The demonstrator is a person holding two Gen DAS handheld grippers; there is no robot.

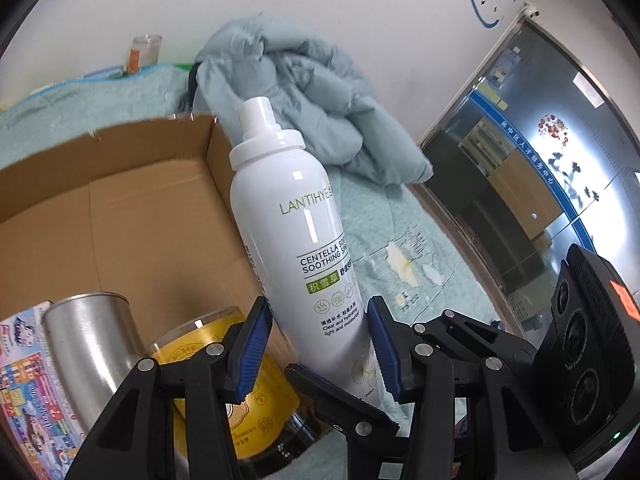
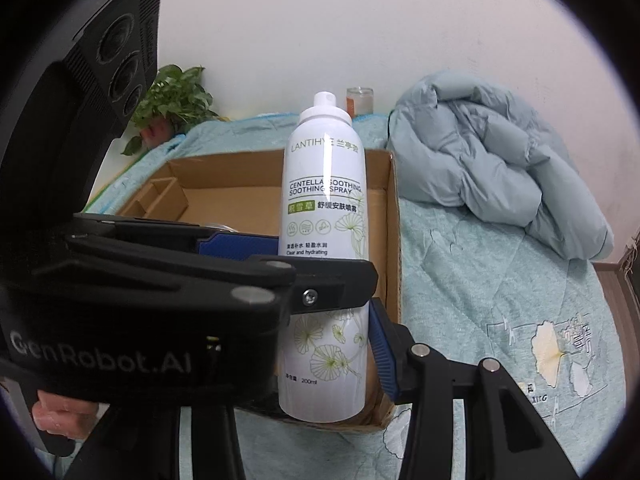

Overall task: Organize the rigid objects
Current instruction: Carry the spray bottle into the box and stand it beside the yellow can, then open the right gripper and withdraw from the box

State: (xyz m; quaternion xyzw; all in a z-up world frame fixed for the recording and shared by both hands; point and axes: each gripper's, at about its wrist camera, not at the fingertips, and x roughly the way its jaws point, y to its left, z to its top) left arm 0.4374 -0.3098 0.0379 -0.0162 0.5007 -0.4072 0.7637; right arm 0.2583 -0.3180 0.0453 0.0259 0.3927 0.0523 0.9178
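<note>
The white spray bottle (image 1: 296, 216) stands upright above the cardboard box (image 1: 132, 216), clamped low by both the left tongs (image 1: 316, 344) and the right tongs (image 2: 324, 344).

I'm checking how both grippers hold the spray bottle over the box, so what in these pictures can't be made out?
- Right wrist view: the left gripper covers the spray bottle mid-body and most of the cardboard box floor.
- Left wrist view: the black fingers hide the lower part of the yellow tub; the steel cup bottom is cut off.
- Right gripper: its left pad is hidden.
- Small jar: label too blurred to read.
</note>
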